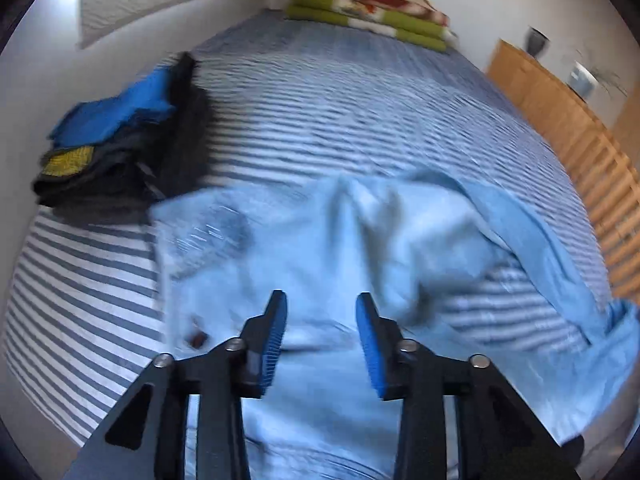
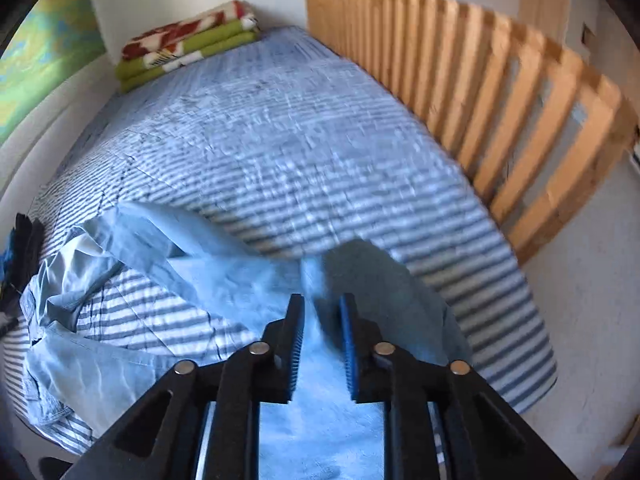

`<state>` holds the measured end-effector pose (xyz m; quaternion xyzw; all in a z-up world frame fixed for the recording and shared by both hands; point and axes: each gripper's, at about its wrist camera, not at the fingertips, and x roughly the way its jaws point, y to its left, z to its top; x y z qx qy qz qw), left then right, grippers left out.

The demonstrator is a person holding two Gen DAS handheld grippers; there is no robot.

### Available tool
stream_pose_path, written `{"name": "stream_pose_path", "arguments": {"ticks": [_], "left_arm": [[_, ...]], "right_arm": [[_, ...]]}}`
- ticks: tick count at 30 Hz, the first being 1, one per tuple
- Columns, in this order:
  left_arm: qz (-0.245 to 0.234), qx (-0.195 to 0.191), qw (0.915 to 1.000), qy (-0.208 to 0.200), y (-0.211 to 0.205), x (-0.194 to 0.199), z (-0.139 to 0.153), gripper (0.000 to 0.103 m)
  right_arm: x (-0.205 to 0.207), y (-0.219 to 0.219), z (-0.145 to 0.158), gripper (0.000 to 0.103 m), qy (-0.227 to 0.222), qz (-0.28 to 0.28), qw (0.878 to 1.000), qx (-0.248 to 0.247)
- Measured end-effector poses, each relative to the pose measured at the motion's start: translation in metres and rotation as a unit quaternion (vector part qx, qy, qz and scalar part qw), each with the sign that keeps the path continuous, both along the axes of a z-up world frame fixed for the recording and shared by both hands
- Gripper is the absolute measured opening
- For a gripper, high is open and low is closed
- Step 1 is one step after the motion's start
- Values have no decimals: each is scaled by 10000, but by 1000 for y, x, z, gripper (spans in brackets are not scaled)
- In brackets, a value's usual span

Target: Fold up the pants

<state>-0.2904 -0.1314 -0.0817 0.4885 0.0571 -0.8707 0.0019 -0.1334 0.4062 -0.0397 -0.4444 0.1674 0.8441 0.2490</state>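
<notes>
Light blue pants lie crumpled on the striped bed cover. My left gripper hovers open just above the waist part, with nothing between its fingers. One leg trails off to the right edge of the left wrist view. In the right wrist view that leg runs up to my right gripper, whose fingers stand close together with a raised bunch of the leg's end between them. Both views are blurred.
A pile of dark, blue and yellow clothes sits on the bed's left side by the wall. A folded green and red blanket lies at the far end. A wooden slatted rail borders the right side of the bed.
</notes>
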Motion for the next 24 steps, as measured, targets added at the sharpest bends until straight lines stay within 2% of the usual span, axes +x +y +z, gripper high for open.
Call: {"name": "stream_pose_path", "arguments": {"ticks": [2,4,6,8,10,12,14,17,19,21,22,23,24], "left_arm": [[378,-91,9992,2,-39,-12,-3,53],[744,-10,9972,-78,-71,-19,-8,55],[1130,146,9933,-185,-105,-25,-19,55],[1260,363,9905,-417,-130,-36,-38,60],[1273,466,9891,-571,-142,-45,-53,67],[1343,494,9875,-663,-151,-58,-70,70],[1311,721,9856,-789,-153,-69,-86,73],[1279,1109,9817,-874,-150,-80,-103,78],[1372,1148,9799,-878,-148,-85,-109,80],[1391,1019,9817,-806,-142,-86,-111,74],[1395,905,9829,-788,-140,-86,-111,57],[1386,734,9844,-799,-138,-86,-111,45],[1374,674,9852,-770,-137,-86,-111,41]], "right_arm": [[-6,2,9,31,182,-12,9998,8],[-16,19,17,33,362,-317,9988,-87],[-33,31,18,33,256,-572,9980,28],[-58,21,14,33,44,-75,9998,151],[-86,-4,1,33,-173,665,9976,-80],[-110,-31,-11,35,-332,1072,9936,-144],[-133,-59,-24,43,-351,1578,9866,-228],[-163,-98,-47,50,-493,2143,9754,-181],[-181,-125,-68,53,-756,2516,9648,-93],[-195,-151,-88,55,-1073,2779,9541,299],[-200,-162,-100,55,-1237,2894,9470,637],[-204,-169,-110,55,-1380,2975,9402,919],[-209,-174,-121,55,-1518,3025,9338,1159]]}}
